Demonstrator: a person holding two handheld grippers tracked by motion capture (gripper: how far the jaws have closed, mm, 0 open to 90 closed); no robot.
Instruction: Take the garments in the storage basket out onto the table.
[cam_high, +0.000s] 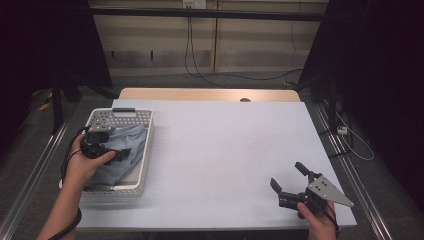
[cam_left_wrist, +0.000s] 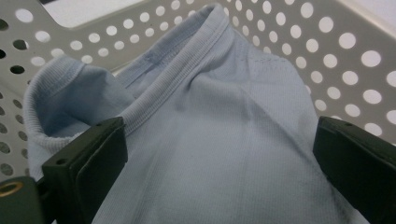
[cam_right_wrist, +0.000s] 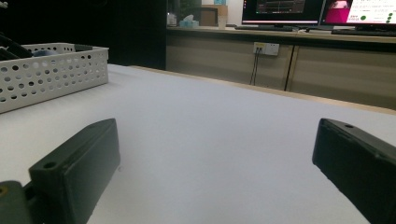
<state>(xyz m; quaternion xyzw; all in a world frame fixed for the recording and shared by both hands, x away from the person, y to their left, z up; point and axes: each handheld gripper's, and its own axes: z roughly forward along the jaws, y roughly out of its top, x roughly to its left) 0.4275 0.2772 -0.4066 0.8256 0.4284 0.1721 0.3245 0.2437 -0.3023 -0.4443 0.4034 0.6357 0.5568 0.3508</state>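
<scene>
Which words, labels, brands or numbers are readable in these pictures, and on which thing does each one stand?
No text can be read.
Monitors behind the table, right gripper view: coloured windows, the writing too small and blurred.
Tissue box on the counter: print not legible.
Light blue garment in the white perforated basket: no label or print shows.
Left tool and right tool: no markings show.

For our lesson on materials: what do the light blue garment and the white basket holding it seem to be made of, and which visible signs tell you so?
Light blue garment: looks like soft knit fabric, probably cotton jersey, matte; the signs are its fine knit texture, ribbed stitched neckband and soft folds.

White basket: looks like rigid moulded plastic, smooth with a slight sheen; the signs are its even rows of round holes and thin, uniform walls. Painted metal cannot be ruled out.
</scene>
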